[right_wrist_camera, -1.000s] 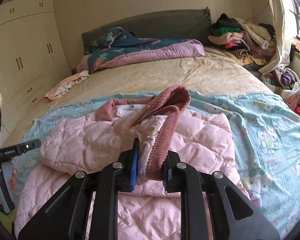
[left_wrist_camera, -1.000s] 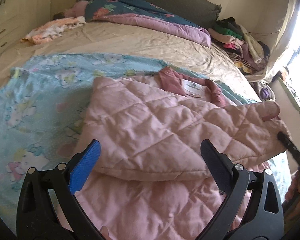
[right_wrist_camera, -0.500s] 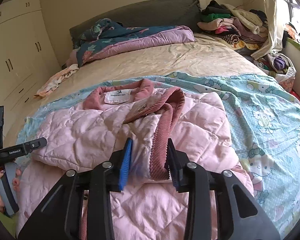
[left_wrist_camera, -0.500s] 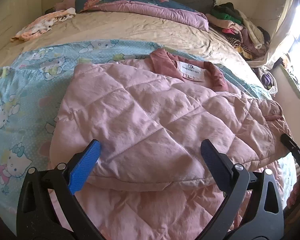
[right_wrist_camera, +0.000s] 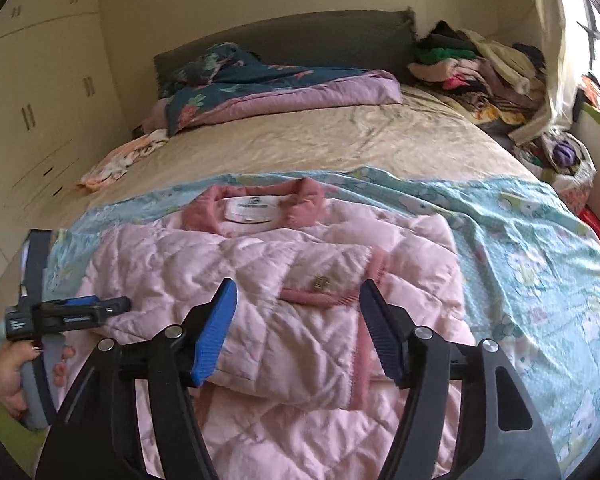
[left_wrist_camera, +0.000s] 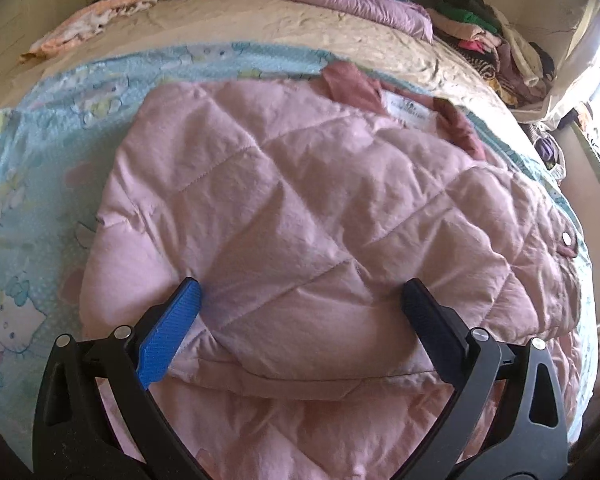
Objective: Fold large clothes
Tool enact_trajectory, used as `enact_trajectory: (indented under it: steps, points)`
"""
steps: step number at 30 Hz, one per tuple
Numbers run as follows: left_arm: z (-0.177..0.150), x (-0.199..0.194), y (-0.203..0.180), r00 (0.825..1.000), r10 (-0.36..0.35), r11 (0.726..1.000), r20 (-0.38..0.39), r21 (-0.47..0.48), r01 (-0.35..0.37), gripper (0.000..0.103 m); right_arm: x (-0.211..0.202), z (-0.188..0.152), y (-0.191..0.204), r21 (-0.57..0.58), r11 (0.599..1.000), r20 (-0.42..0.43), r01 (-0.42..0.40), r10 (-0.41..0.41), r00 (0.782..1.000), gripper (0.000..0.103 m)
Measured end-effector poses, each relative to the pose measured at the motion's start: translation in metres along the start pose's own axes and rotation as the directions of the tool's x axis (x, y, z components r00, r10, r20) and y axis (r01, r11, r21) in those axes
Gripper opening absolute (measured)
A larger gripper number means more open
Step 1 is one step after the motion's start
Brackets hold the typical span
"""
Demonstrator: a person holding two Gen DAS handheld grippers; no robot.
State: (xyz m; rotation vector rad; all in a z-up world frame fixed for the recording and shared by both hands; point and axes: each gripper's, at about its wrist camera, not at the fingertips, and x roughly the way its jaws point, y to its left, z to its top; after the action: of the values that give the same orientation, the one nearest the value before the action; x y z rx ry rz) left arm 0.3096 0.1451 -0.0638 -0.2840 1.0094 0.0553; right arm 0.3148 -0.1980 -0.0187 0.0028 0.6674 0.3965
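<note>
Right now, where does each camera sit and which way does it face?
Left wrist: on the left gripper, angled down over the pink jacket toward the headboard; shows only its own open fingers.
Right wrist: on the right gripper, jaws opening above the folded sleeve; also shows the left hand.
Shared: jacket, collar label, blue sheet, clothes pile.

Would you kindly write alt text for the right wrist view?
A pink quilted jacket lies on a blue cartoon-print sheet on a bed, both sleeves folded across it. The right gripper is opening above a released sleeve; nothing is pinched.
</note>
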Motion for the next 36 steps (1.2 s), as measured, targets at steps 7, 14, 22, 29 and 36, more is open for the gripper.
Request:
enact_trajectory:
  steps: [7, 14, 22, 29, 36]
  points:
    - [-0.003, 0.01, 0.007, 1.0, -0.015, 1.0, 0.003, -0.002, 0.015, 0.095, 0.012, 0.01, 0.036, -0.086, 0.996, -0.018, -0.039, 0.037, 0.999, 0.063]
    - [-0.002, 0.011, 0.01, 1.0, -0.024, 1.0, 0.009, -0.004, 0.024, 0.095, 0.062, 0.003, 0.063, -0.172, 0.984, -0.161, -0.054, 0.026, 0.987, 0.065]
    - [-0.004, 0.011, 0.006, 1.0, -0.009, 1.0, 0.022, 0.011, 0.009, 0.095, 0.123, -0.03, 0.052, -0.135, 0.991, -0.293, -0.024, -0.016, 0.956, 0.069]
    - [-0.006, 0.004, 0.004, 0.999, -0.008, 1.0, 0.038, 0.001, 0.008, 0.094, 0.124, -0.04, 0.052, -0.123, 0.992, -0.236, -0.004, -0.026, 0.971, 0.07]
    - [-0.016, -0.015, 0.003, 0.997, -0.013, 1.0, 0.07, 0.0, 0.013, 0.094, 0.111, -0.048, 0.053, -0.088, 0.996, -0.205, 0.028, -0.046, 0.978, 0.071]
